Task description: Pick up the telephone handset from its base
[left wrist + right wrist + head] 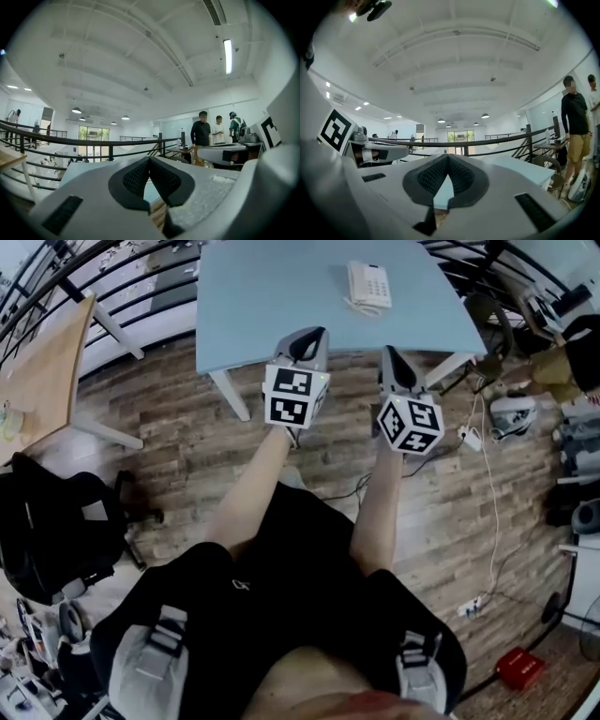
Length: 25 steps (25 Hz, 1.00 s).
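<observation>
My left claw [312, 333] and right claw [392, 352] are both closed and empty, short of the counter [272, 296]. The handset [357, 281] sits on its base [377, 287], upper centre. Risk: arriving closed, I would knock it askew.

Head view steeply down; both gripper views level, low; blue table [281, 296] common to all.

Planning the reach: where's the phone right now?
Head view: the telephone sits toward the far right of the blue table, just ahead of the right gripper, untouched.
</observation>
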Each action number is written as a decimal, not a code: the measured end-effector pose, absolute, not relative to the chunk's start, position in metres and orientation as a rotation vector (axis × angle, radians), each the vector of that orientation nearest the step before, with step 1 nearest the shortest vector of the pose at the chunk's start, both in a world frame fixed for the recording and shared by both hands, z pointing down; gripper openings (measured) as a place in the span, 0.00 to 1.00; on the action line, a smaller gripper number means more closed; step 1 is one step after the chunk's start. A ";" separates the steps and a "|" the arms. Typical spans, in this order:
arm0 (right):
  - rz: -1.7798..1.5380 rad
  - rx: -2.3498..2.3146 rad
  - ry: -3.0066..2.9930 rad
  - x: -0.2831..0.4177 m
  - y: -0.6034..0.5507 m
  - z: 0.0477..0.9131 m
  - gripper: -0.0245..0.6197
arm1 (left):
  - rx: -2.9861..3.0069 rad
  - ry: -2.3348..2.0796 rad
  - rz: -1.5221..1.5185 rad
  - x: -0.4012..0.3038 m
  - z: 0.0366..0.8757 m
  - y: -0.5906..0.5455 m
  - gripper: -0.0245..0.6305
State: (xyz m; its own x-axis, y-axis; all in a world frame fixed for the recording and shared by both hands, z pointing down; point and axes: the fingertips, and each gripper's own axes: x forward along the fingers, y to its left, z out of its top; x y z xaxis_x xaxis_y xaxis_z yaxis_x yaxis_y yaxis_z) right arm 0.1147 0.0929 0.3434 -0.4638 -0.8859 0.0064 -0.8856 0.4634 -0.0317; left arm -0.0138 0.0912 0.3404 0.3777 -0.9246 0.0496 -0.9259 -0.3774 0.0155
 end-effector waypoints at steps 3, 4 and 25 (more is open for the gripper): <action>-0.069 -1.581 2.717 0.101 0.080 0.356 0.03 | 2.522 -1.752 0.046 -0.029 0.350 0.077 0.04; -0.078 -1.577 2.723 0.100 0.074 0.360 0.03 | 2.510 -1.752 0.047 -0.031 0.355 0.070 0.04; -0.412 -1.672 2.782 0.118 -0.239 0.467 0.03 | 2.330 -1.517 0.107 -0.007 0.473 -0.252 0.04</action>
